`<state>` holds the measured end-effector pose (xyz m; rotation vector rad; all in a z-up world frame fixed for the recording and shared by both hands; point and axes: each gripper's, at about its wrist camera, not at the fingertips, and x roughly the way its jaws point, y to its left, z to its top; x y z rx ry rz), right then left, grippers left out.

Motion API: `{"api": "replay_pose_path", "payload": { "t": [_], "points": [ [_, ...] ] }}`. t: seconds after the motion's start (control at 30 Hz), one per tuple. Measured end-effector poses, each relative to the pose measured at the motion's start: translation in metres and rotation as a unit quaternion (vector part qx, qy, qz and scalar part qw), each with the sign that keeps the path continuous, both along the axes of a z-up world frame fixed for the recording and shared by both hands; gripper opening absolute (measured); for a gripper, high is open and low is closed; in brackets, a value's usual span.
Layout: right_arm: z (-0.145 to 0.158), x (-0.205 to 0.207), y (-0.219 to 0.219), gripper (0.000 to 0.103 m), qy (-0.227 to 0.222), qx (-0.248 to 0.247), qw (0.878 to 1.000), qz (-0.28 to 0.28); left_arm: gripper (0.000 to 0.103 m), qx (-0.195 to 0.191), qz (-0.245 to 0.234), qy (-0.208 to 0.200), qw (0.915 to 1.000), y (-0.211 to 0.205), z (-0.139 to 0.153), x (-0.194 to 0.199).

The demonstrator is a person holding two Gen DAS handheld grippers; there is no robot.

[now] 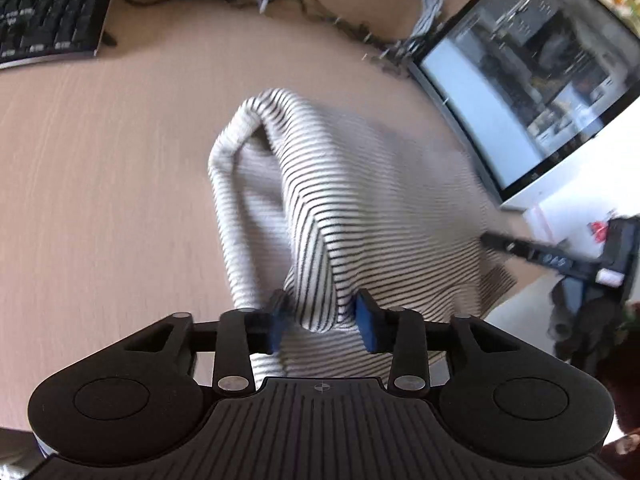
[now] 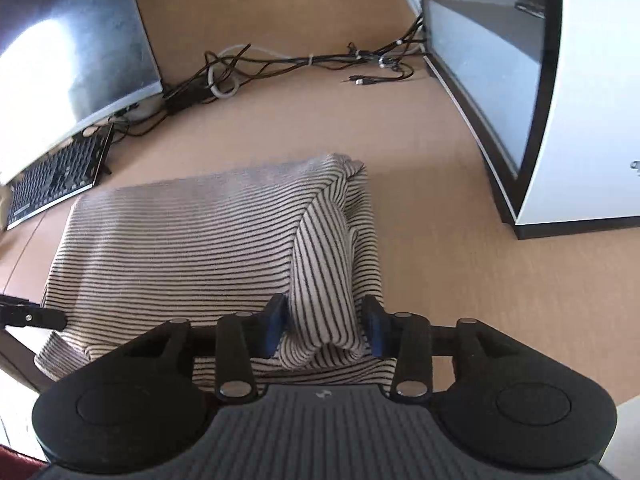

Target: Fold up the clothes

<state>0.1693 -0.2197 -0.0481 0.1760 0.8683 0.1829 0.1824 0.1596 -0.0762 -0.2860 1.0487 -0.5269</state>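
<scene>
A white garment with thin black stripes (image 1: 360, 200) lies on the light wooden desk (image 1: 100, 160). My left gripper (image 1: 322, 320) is shut on a raised fold of its near left edge, lifted off the desk. In the right wrist view the same garment (image 2: 180, 248) spreads to the left, and my right gripper (image 2: 324, 330) is shut on a bunched fold of its near right edge. The left gripper's finger (image 2: 32, 316) shows at the garment's far left edge. The right gripper's finger (image 1: 532, 252) shows at the right in the left wrist view.
A black keyboard (image 1: 48, 8) lies at the back left. A monitor (image 1: 540, 80) stands at the right of the desk, another monitor (image 2: 68, 40) at the back left. A tangle of cables (image 2: 288, 64) runs along the back.
</scene>
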Motion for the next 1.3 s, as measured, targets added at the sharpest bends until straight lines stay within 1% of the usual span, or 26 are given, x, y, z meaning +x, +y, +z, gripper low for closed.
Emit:
{"api": "replay_pose_path", "payload": {
  "t": [0.03, 0.07, 0.13, 0.2, 0.27, 0.3, 0.33, 0.47, 0.53, 0.57, 0.67, 0.7, 0.73, 0.77, 0.8, 0.87, 0.9, 0.93, 0.97, 1.0, 1.07, 1.1, 1.13, 1.23, 1.27, 1.3],
  "points": [
    [0.001, 0.000, -0.002, 0.046, -0.001, 0.009, 1.000, -0.004, 0.057, -0.003, 0.001, -0.002, 1.0000, 0.000, 0.001, 0.001],
    [0.001, -0.001, -0.004, 0.047, -0.002, 0.018, 1.000, -0.008, 0.060, -0.006, 0.003, -0.004, 1.0000, 0.000, 0.002, 0.002],
    [0.001, 0.002, -0.003, 0.055, -0.004, 0.031, 0.999, -0.014, 0.067, -0.012, 0.006, -0.007, 0.9999, 0.000, 0.004, 0.005],
    [-0.003, 0.008, 0.000, 0.056, -0.003, 0.037, 0.999, -0.019, 0.070, -0.018, 0.008, -0.011, 0.9998, 0.001, 0.006, 0.007],
    [-0.007, 0.010, 0.007, 0.038, -0.002, 0.027, 1.000, -0.016, 0.060, -0.024, 0.011, -0.014, 0.9996, 0.001, 0.008, 0.009],
    [-0.007, 0.011, 0.011, 0.030, -0.006, 0.014, 1.000, -0.010, 0.037, -0.026, 0.013, -0.016, 0.9994, 0.001, 0.009, 0.011],
    [-0.003, 0.011, 0.012, 0.023, -0.013, 0.009, 1.000, -0.004, 0.026, -0.029, 0.014, -0.018, 0.9993, 0.001, 0.010, 0.012],
    [0.023, 0.004, 0.010, 0.021, -0.045, 0.017, 0.999, 0.013, 0.022, -0.042, 0.004, -0.037, 0.9984, 0.001, 0.027, 0.000],
    [0.025, 0.002, 0.006, 0.021, -0.043, 0.015, 0.999, 0.014, 0.022, -0.042, -0.004, -0.031, 0.9986, 0.001, 0.031, -0.010],
    [0.019, 0.003, 0.005, 0.021, -0.032, 0.009, 0.999, 0.012, 0.022, -0.038, -0.008, -0.022, 0.9990, 0.001, 0.028, -0.014],
    [-0.006, 0.005, 0.002, 0.029, 0.008, 0.001, 1.000, -0.002, 0.023, 0.001, -0.002, 0.013, 0.9999, 0.002, 0.006, -0.017],
    [-0.008, 0.004, 0.002, 0.029, 0.008, 0.002, 1.000, -0.006, 0.026, 0.007, 0.005, 0.023, 0.9997, 0.005, 0.001, -0.017],
    [-0.008, 0.003, 0.002, 0.031, 0.006, 0.004, 1.000, -0.009, 0.030, 0.005, 0.012, 0.025, 0.9996, 0.009, 0.001, -0.015],
    [-0.005, 0.003, 0.001, 0.033, 0.004, 0.003, 1.000, -0.009, 0.030, 0.003, 0.020, 0.023, 0.9995, 0.013, 0.004, -0.014],
    [-0.001, 0.003, 0.001, 0.039, 0.002, 0.001, 1.000, -0.009, 0.031, 0.001, 0.027, 0.021, 0.9994, 0.017, 0.007, -0.012],
    [0.007, 0.004, 0.002, 0.046, -0.006, -0.015, 1.000, -0.007, 0.034, -0.004, 0.040, 0.005, 0.9992, 0.025, 0.020, -0.011],
    [0.013, 0.005, 0.002, 0.053, -0.013, -0.017, 1.000, -0.007, 0.035, -0.011, 0.045, -0.005, 0.9989, 0.029, 0.028, -0.011],
    [0.019, 0.006, 0.001, 0.060, -0.021, -0.017, 1.000, -0.007, 0.042, -0.025, 0.050, -0.013, 0.9984, 0.034, 0.035, -0.011],
    [0.024, 0.007, 0.001, 0.062, -0.029, -0.018, 0.999, -0.007, 0.048, -0.040, 0.053, -0.020, 0.9976, 0.036, 0.042, -0.011],
    [0.029, 0.008, 0.002, 0.065, -0.036, -0.012, 0.999, -0.003, 0.057, -0.057, 0.055, -0.024, 0.9966, 0.036, 0.046, -0.010],
    [0.037, 0.012, 0.007, 0.071, -0.048, 0.001, 0.999, 0.009, 0.063, -0.086, 0.055, -0.030, 0.9943, 0.033, 0.053, -0.008],
    [0.037, 0.016, 0.011, 0.076, -0.049, 0.006, 0.999, 0.019, 0.068, -0.093, 0.051, -0.027, 0.9939, 0.025, 0.051, -0.004],
    [0.037, 0.021, 0.015, 0.079, -0.050, 0.011, 0.998, 0.029, 0.072, -0.099, 0.047, -0.018, 0.9939, 0.017, 0.048, 0.000],
    [0.027, 0.036, 0.028, 0.081, -0.030, 0.020, 0.998, 0.052, 0.073, -0.108, 0.030, 0.037, 0.9930, 0.000, 0.025, 0.014],
    [0.021, 0.040, 0.030, 0.083, -0.021, 0.021, 0.998, 0.055, 0.074, -0.114, 0.030, 0.059, 0.9913, -0.003, 0.015, 0.017],
    [0.016, 0.044, 0.033, 0.089, -0.012, 0.020, 0.998, 0.058, 0.074, -0.120, 0.033, 0.078, 0.9892, -0.005, 0.007, 0.021]
  ]
}}
